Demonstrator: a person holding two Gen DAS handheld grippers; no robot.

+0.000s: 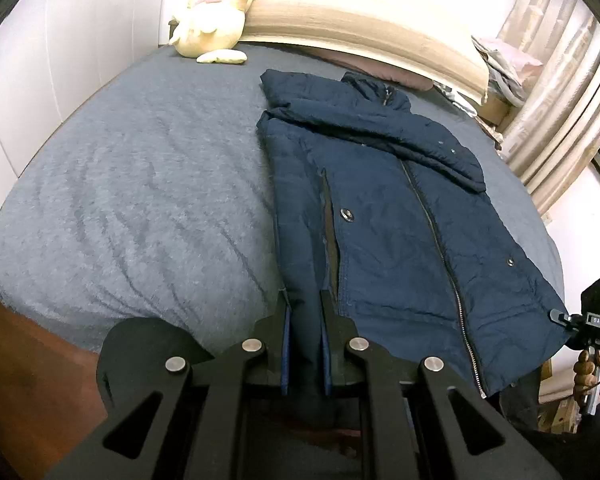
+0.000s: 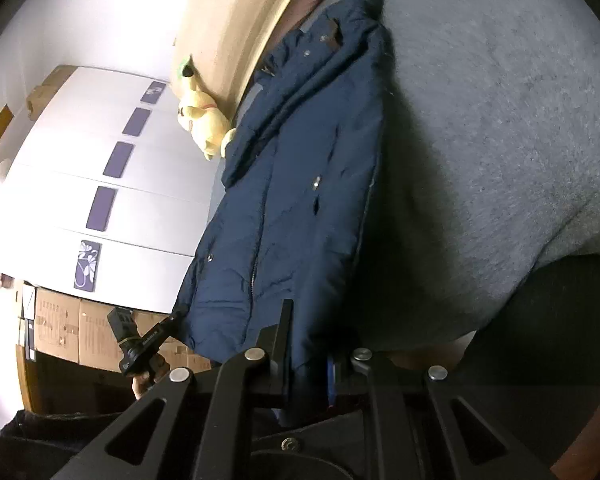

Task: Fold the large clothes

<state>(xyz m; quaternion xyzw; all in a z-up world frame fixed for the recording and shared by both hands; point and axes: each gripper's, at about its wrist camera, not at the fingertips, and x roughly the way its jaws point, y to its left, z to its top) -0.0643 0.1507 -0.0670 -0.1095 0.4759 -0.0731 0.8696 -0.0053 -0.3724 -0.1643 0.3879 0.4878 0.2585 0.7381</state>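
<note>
Both hem corners pinched for folding | my left claw [image 1: 304, 344], right claw [image 2: 306, 356] clamp navy padded zip jacket [image 1: 380, 216] | grey fleece-covered bed [image 1: 140, 184] supports it

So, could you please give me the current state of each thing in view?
Jacket: zipped, sleeve folded across chest, hem lifted.
Left tongs: shut on jacket hem.
Right tongs: shut on jacket hem.
Plush toy: lying against the headboard.
Bed cover: spread, slightly rumpled.

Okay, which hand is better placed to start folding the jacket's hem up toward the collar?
Neither alone: left gripper and right gripper are each shut on a hem corner of the navy jacket, so both should probably carry it together.
</note>
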